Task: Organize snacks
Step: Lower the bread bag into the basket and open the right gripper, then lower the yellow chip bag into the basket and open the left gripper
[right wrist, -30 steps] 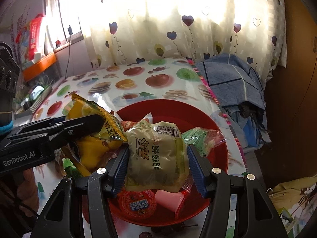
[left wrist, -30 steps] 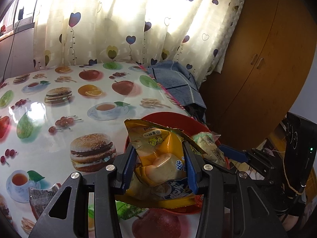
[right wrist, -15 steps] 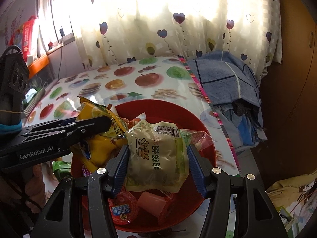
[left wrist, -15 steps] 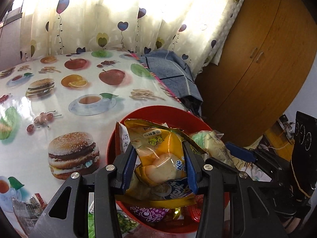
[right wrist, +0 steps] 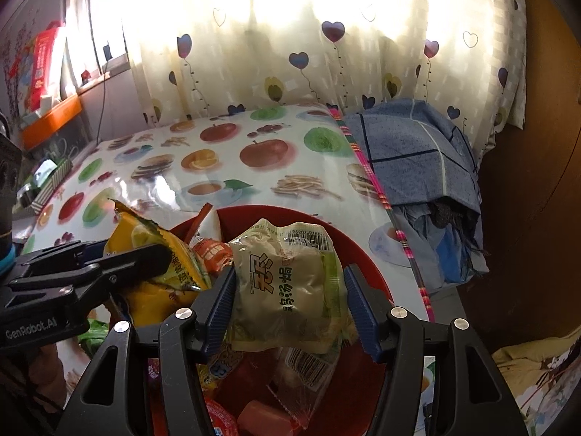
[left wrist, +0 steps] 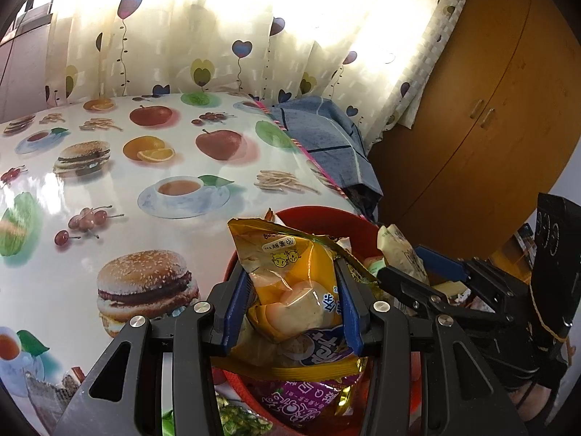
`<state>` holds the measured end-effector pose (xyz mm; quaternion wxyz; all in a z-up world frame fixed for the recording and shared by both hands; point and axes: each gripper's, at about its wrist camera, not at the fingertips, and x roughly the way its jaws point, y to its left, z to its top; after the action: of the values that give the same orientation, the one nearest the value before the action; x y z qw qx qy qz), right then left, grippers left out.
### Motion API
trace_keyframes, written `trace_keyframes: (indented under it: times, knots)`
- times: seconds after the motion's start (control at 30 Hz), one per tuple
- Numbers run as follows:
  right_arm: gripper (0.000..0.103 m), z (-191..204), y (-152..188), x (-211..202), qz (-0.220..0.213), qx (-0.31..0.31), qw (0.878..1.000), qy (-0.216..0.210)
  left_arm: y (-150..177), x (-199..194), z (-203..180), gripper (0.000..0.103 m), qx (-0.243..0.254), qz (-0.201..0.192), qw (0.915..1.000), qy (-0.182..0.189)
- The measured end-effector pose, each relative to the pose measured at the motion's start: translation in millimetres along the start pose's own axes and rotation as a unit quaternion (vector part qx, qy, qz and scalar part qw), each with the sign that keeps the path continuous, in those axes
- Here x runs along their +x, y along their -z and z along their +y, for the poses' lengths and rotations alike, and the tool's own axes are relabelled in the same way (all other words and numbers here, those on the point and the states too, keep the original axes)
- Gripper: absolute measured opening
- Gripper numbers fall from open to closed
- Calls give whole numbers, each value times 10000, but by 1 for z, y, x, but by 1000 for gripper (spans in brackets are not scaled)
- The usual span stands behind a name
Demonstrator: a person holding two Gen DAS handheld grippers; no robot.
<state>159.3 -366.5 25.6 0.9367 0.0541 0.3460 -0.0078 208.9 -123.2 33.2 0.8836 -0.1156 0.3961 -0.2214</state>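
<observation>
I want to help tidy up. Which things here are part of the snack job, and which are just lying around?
Snack job:
- yellow snack bag, in the left gripper
- pale green snack bag, between the right gripper's opening jaws
- red bowl

Lying around:
- blue cloth
- curtain
- wooden cupboard

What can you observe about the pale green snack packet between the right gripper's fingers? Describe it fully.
The pale green snack packet is a crinkly, partly see-through plastic pouch with a beige cake-like piece inside, bold dark characters on its face and a barcode near its top edge. It stands roughly upright between the blue pads of the right gripper, whose jaws are opening; a gap shows at the right pad. It hangs above the red bowl, over other wrapped snacks.
</observation>
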Motion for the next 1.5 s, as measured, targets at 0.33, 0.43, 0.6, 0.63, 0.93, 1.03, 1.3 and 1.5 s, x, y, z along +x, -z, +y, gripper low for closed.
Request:
trace_keyframes:
  times: [0.33,0.43,0.6,0.63,0.93,1.03,1.3,1.5]
  knots:
    - [61,-2,-5,-11,-268,5,9996,-69,3,-1,-3,46,83,19,9999,74]
    - [61,-4,-1,-18,-328,83,9994,-59,3,0,-3,47,81,15,9999,71]
    - [61,-7,5,-25,-322,168,9993,-38,0,5,-8,47,146,-44,9998,103]
    - [61,-7,7,-25,-317,177,9993,-34,-1,6,-10,47,161,-48,9998,119]
    - [61,-6,13,-30,-311,190,9993,-89,-4,9,-11,49,168,-8,9997,161]
    - [61,-3,15,-32,-303,167,9993,-116,-2,2,-9,61,179,-130,9997,84]
    - [61,-1,17,-37,-326,174,9992,-151,1,-20,-2,64,165,-307,9994,-43]
    - [61,4,19,-42,-329,140,9992,-184,9,-31,13,64,-79,-401,9986,-332]
